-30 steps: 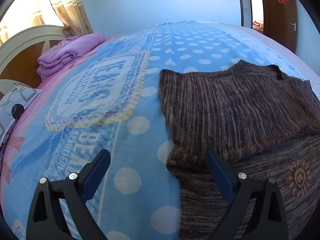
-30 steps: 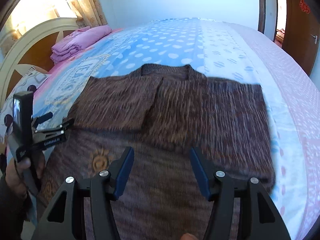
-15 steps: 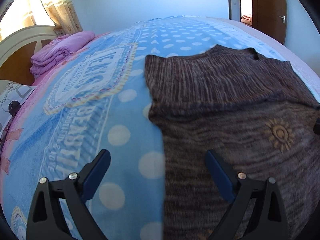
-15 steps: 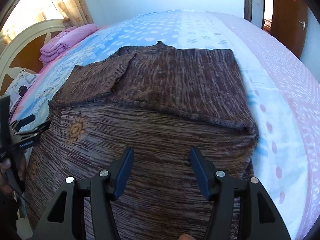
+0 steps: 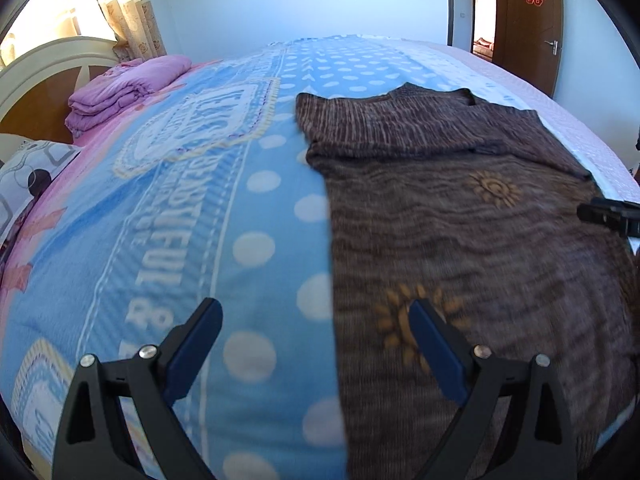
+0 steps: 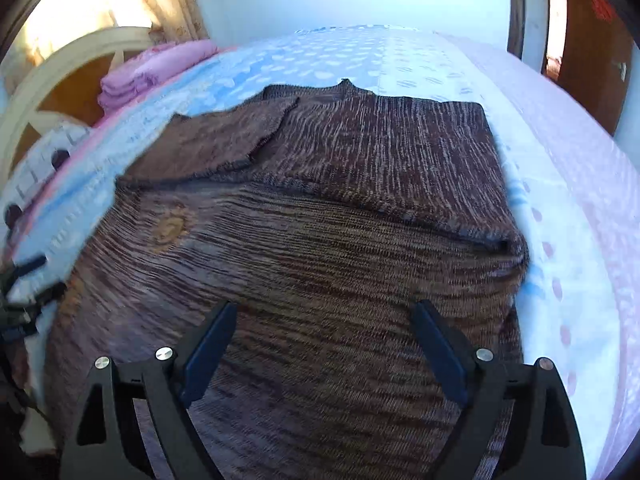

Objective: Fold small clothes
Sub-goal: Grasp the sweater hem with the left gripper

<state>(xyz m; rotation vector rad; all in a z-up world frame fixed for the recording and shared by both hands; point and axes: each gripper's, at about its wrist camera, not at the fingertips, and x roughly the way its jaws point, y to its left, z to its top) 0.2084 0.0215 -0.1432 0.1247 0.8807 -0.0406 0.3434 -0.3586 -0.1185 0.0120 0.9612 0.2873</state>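
Left tongs (image 5: 316,344): nothing between the spread jaws, bare blue bedspread (image 5: 192,216) ahead and to their left. Sweater (image 5: 460,240) flat, no raised obstacle, under their right jaw and ahead-right. Folded pink quilt (image 5: 124,88) and headboard (image 5: 36,80) well ahead-left. Right tongs (image 6: 324,344): gap empty, open bed to their right.

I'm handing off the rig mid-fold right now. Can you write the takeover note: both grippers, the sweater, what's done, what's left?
Left hand-held gripper: open, empty, over the sweater's left edge.
Right hand-held gripper: jaws just opened wide, empty, above the sweater's near part.
Brown knit sweater: flat on the blue dotted bedspread, neck at the far end.
Done: both sleeves folded in across the far half.
Left: probably fold the near half up to the far end, then tidy it.
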